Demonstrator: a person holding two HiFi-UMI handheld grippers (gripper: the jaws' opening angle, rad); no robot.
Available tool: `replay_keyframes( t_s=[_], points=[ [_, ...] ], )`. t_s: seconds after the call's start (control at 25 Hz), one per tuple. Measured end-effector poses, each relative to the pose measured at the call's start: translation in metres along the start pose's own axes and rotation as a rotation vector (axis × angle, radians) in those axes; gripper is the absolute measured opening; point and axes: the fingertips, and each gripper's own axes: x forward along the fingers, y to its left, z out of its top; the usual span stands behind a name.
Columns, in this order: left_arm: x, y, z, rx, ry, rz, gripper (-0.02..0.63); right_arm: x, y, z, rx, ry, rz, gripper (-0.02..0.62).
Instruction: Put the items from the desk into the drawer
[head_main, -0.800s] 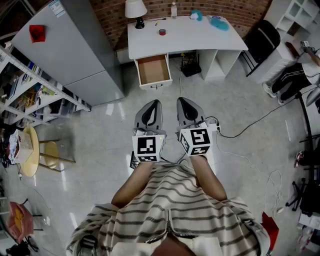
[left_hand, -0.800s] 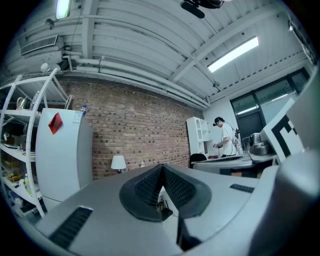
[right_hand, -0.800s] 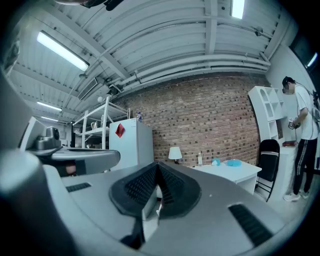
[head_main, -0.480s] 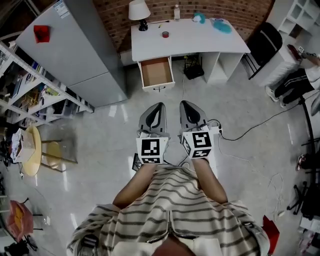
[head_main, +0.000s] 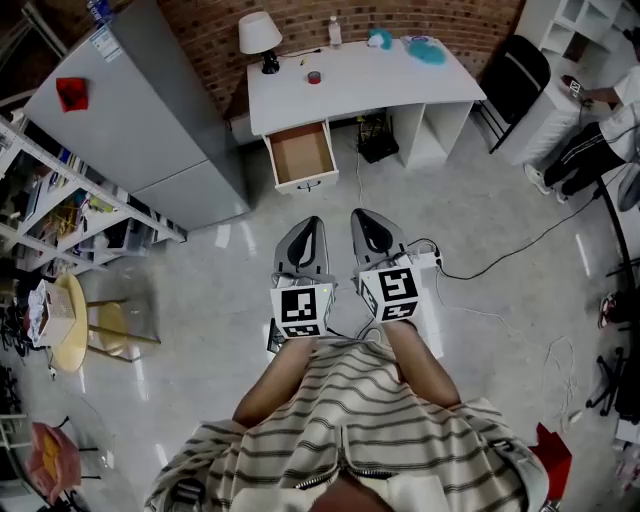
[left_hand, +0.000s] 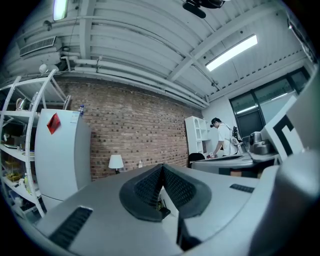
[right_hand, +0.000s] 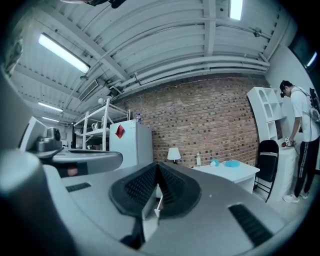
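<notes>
While the drawer (head_main: 302, 154) gapes, left gripper (head_main: 312, 223) and right gripper (head_main: 361, 215) are closed.

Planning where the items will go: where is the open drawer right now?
In the head view, the open drawer juts from the left end of the white desk, just below the lamp, with the grey fridge to its left.

Brick wall (head_main: 300, 22), grey fridge (head_main: 140, 120), metal shelving (head_main: 70, 195), glossy pale floor (head_main: 200, 300).

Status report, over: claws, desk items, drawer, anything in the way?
Left claw and right claw shut, empty. Tape roll, bottle on desk; drawer open. Floor cable off right, nothing blocking.
</notes>
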Motion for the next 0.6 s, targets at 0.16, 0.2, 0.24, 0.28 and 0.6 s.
replay_keyframes(
  t_s=[0.16,0.2,0.24,0.28,0.6],
  points=[
    [0.008,-0.026,0.001,0.003,0.01,0.001,0.008,-0.014,-0.021,0.001,0.004,0.001,0.003,0.011],
    [0.009,-0.033,-0.001,0.012,0.015,0.0,0.008,-0.018,-0.026,0.0,0.004,0.0,0.003,0.011],
    [0.01,-0.039,-0.003,0.022,0.02,0.002,0.008,-0.021,-0.031,-0.001,0.004,-0.003,0.005,0.011],
    [0.011,-0.045,-0.006,0.03,0.025,0.006,0.008,-0.024,-0.034,-0.002,0.005,-0.007,0.008,0.011],
    [0.011,-0.078,-0.027,0.036,0.07,0.041,0.007,-0.039,-0.057,-0.022,0.032,0.011,0.048,0.011]
  ],
)
